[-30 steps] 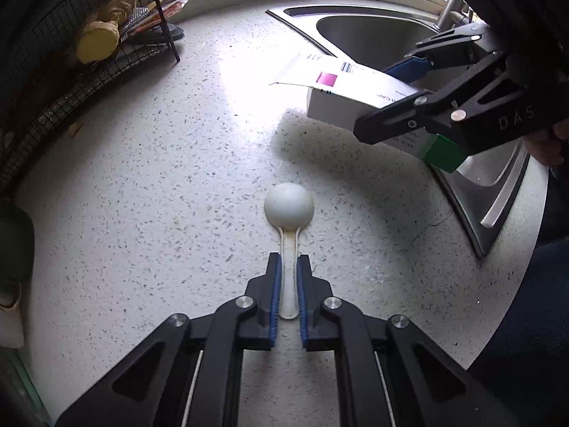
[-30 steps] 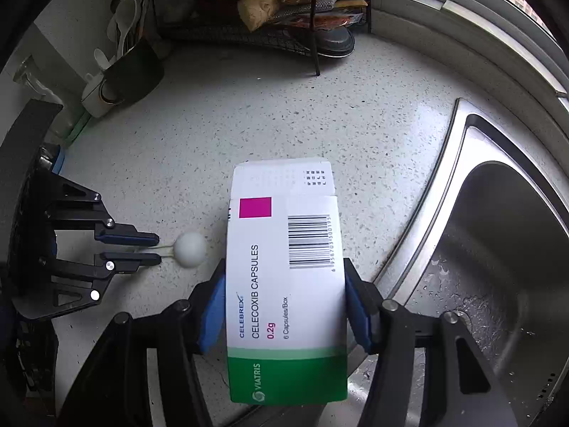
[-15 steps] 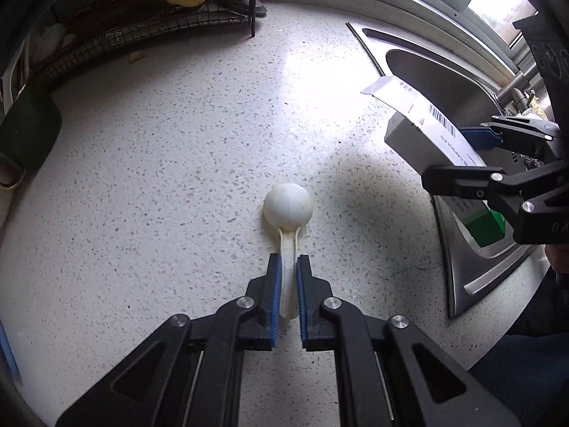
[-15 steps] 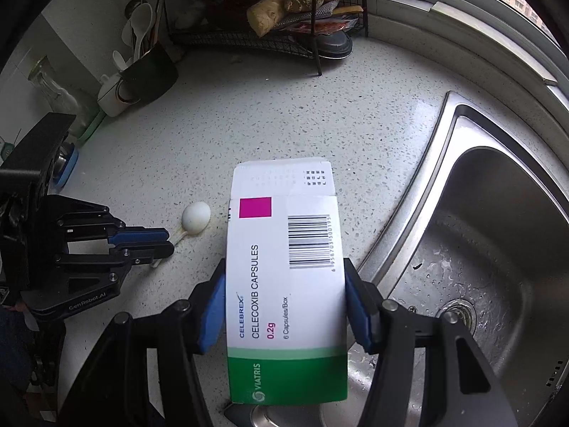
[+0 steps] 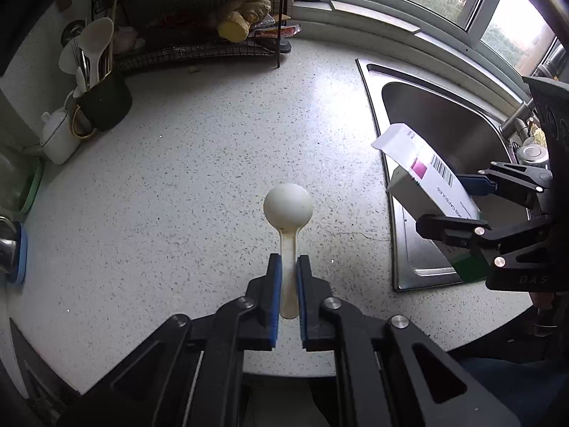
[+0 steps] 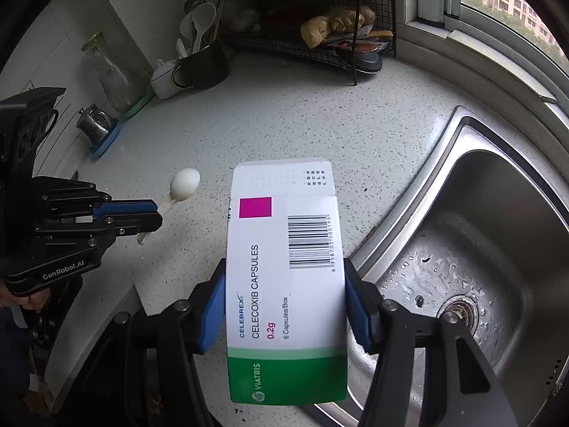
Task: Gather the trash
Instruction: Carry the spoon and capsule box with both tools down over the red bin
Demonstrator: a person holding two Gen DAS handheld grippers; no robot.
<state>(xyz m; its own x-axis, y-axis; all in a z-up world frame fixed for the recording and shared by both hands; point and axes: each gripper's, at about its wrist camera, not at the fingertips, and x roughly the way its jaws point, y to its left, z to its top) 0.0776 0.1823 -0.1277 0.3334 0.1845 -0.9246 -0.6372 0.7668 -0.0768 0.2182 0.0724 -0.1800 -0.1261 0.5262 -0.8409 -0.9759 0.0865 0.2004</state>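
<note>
My left gripper (image 5: pixel 288 267) is shut on the handle of a white plastic spoon (image 5: pixel 288 210), bowl pointing away, held above the speckled counter. The spoon (image 6: pixel 183 185) and left gripper (image 6: pixel 156 213) also show in the right wrist view, at the left. My right gripper (image 6: pixel 284 284) is shut on a white and green medicine box (image 6: pixel 284 277) with an open flap, held over the counter edge by the sink. In the left wrist view the box (image 5: pixel 430 185) and right gripper (image 5: pixel 451 206) are at the right.
A steel sink (image 6: pixel 480 249) lies to the right. A black wire rack (image 5: pixel 199 35) with ginger stands at the back. A dark utensil cup (image 5: pixel 103 99), a white teapot (image 5: pixel 58 138) and a glass bottle (image 6: pixel 110 74) stand at the left along the wall.
Both grippers have risen and pulled back from the counter, each keeping its item. More of the counter, rack and window now shows in both views.
</note>
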